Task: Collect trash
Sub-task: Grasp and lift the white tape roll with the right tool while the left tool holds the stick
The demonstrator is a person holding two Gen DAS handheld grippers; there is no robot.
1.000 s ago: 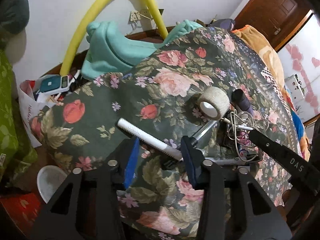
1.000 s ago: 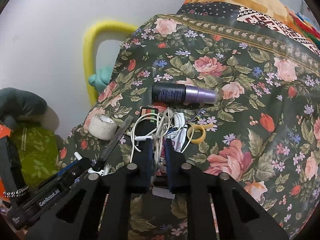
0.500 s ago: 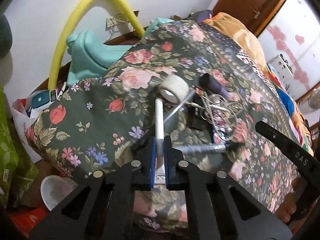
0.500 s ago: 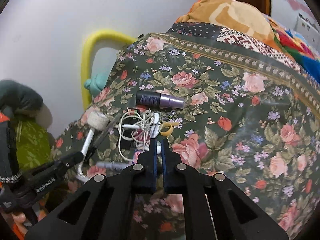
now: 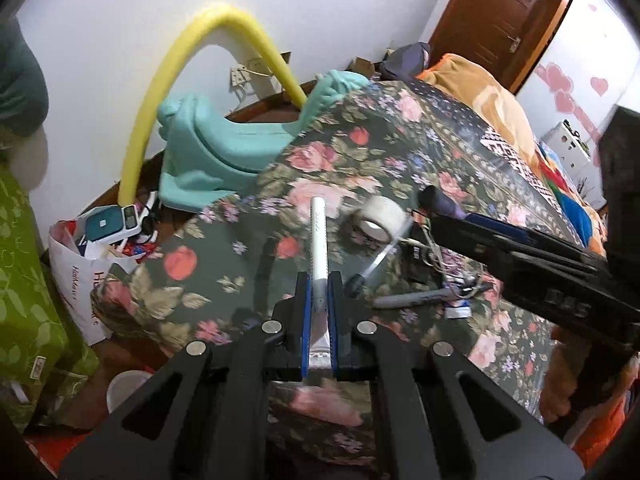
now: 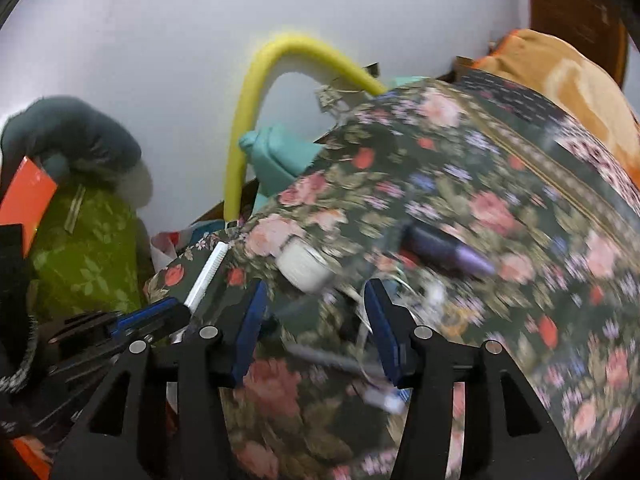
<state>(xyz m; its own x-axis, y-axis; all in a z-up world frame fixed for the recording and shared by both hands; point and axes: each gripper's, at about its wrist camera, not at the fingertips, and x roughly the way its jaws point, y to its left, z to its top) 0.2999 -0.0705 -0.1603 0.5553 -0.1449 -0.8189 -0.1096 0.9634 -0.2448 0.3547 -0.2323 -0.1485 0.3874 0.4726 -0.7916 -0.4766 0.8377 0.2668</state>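
Observation:
My left gripper (image 5: 319,284) is shut on a white stick-shaped tube (image 5: 319,236) and holds it above the floral bedspread (image 5: 400,152); the tube also shows in the right wrist view (image 6: 206,276), held by the left gripper (image 6: 176,312). My right gripper (image 6: 316,300) is open and empty above a pile of clutter: a tape roll (image 6: 304,266), a dark purple bottle (image 6: 444,252), tangled white cables (image 5: 436,252) and a grey marker (image 5: 416,300). The right wrist view is blurred. The right gripper body (image 5: 540,264) crosses the left wrist view.
A white bag (image 5: 92,256) full of boxes stands on the floor left of the bed. A yellow foam tube (image 5: 172,80), a teal cloth (image 5: 216,148), a green bag (image 5: 24,280) and a white bowl (image 5: 124,390) lie around it.
My left gripper closed on the white tube and lifted it off the bedspread. My right gripper opened from shut and swung left over the clutter.

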